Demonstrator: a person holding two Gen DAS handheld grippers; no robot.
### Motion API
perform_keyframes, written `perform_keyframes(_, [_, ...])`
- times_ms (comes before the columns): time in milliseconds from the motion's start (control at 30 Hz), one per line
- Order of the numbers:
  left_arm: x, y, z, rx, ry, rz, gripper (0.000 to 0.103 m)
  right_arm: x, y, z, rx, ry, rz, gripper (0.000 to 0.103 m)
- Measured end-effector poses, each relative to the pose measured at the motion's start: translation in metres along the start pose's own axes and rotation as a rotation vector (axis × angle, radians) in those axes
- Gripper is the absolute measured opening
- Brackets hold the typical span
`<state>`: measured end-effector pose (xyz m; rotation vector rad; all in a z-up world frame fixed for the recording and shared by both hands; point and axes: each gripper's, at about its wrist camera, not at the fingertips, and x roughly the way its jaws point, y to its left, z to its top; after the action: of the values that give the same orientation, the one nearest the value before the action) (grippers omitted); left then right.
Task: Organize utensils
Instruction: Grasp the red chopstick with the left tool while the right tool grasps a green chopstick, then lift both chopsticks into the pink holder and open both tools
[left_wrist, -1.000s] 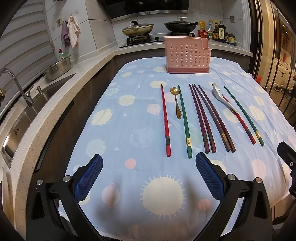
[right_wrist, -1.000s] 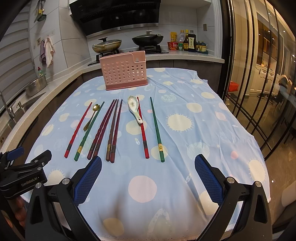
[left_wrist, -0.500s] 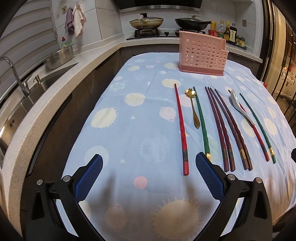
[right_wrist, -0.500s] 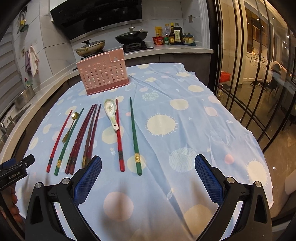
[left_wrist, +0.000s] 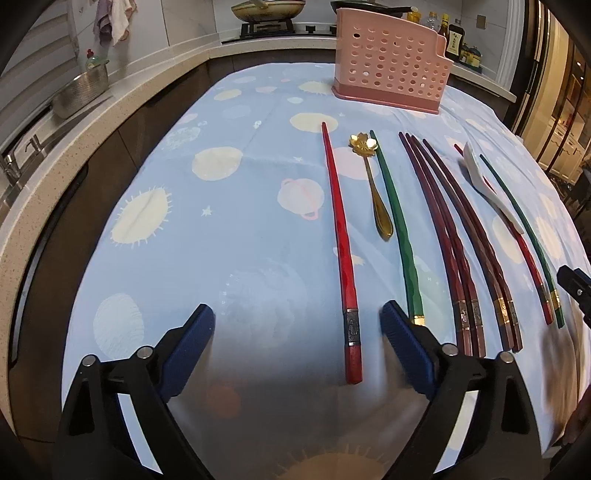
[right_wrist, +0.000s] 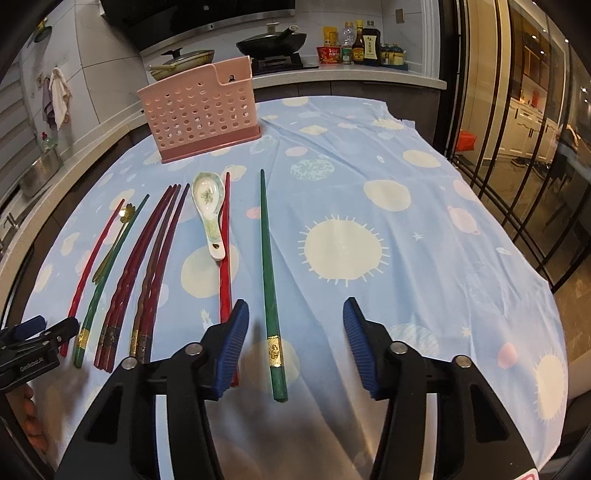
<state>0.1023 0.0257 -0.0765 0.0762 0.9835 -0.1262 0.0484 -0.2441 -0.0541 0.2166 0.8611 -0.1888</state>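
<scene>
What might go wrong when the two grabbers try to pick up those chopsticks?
The left gripper, closing, has the red chopstick off-centre near its right finger, so it may skid or roll away. That finger sits by a green chopstick and may nudge it. The right gripper, closing around the other green chopstick, may bump the red one beside its left finger.

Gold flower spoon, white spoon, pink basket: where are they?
Gold flower spoon (left_wrist: 373, 184), left wrist view, on its handle.
White spoon (right_wrist: 207, 195), right wrist view, in its bowl.
Pink basket (right_wrist: 201, 114), right wrist view, on its holed front wall.
</scene>
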Motion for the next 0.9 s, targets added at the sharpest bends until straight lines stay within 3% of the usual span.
perform_keyframes(167, [-0.004, -0.004, -0.005, 0.035, -0.025, -0.011, 0.079, 0.012, 0.003, -0.004, -0.015, 0.038, 0.009, 0.035])
perform_keyframes(267, [-0.009, -0.004, -0.007, 0.051, -0.033, -0.027, 0.065, 0.011, 0.004, -0.007, -0.024, 0.03, 0.006, 0.032])
perform_keyframes(367, [-0.012, -0.003, -0.007, 0.057, -0.037, -0.048, 0.046, 0.009, 0.004, -0.009, -0.035, 0.026, 0.007, 0.024])
perform_keyframes(467, [-0.015, 0.0, -0.007, 0.054, -0.032, -0.085, 0.021, 0.007, 0.003, -0.012, -0.036, 0.027, 0.021, 0.011])
perform_keyframes(500, [-0.015, 0.001, -0.007, 0.048, -0.025, -0.108, 0.008, 0.005, 0.002, -0.012, -0.034, 0.028, 0.024, 0.009])
perform_keyframes(667, [-0.02, 0.012, -0.008, -0.004, -0.004, -0.17, 0.007, -0.005, -0.001, -0.017, -0.019, 0.028, 0.048, 0.007])
perform_keyframes(900, [-0.055, 0.025, -0.001, -0.023, -0.082, -0.168, 0.007, -0.041, -0.009, -0.009, -0.006, -0.043, 0.064, 0.007])
